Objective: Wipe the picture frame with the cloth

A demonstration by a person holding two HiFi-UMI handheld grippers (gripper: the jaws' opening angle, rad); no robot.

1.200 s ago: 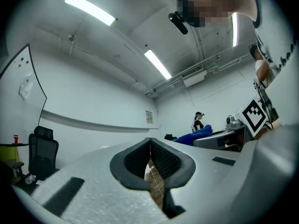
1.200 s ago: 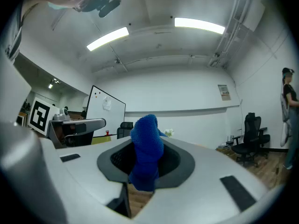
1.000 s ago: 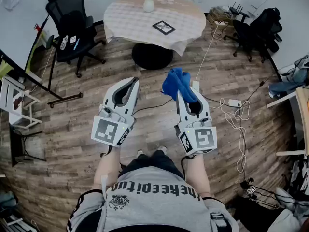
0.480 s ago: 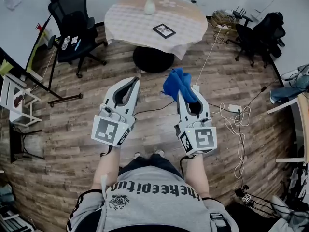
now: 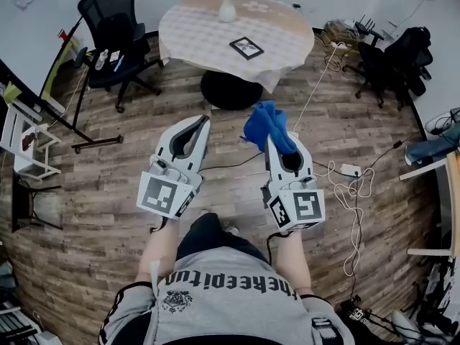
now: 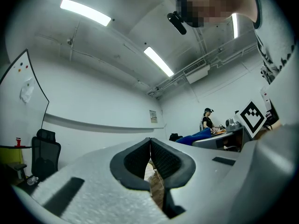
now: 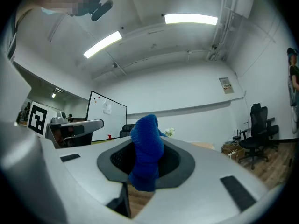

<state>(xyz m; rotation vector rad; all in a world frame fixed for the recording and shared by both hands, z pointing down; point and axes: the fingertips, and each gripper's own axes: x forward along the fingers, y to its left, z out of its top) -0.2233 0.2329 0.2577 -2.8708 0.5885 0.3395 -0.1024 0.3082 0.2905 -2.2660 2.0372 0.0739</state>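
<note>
Head view: picture frame (image 5: 246, 47) lies flat on the round worktop (image 5: 188, 31), well ahead of both claws and slightly left of the right claw's (image 5: 277, 136) line. It is nearer that claw than the left claw (image 5: 197, 123). Both forearms are held forward, claws pointing toward the worktop. Blue cloth (image 5: 263, 123) is bunched at the right claw's tips. Left gripper view: jaws pressed together, nothing between them. Right gripper view: jaws pinch the cloth, with a fold standing above them. Judgement: the frame is out of reach, so an approach comes first.
</note>
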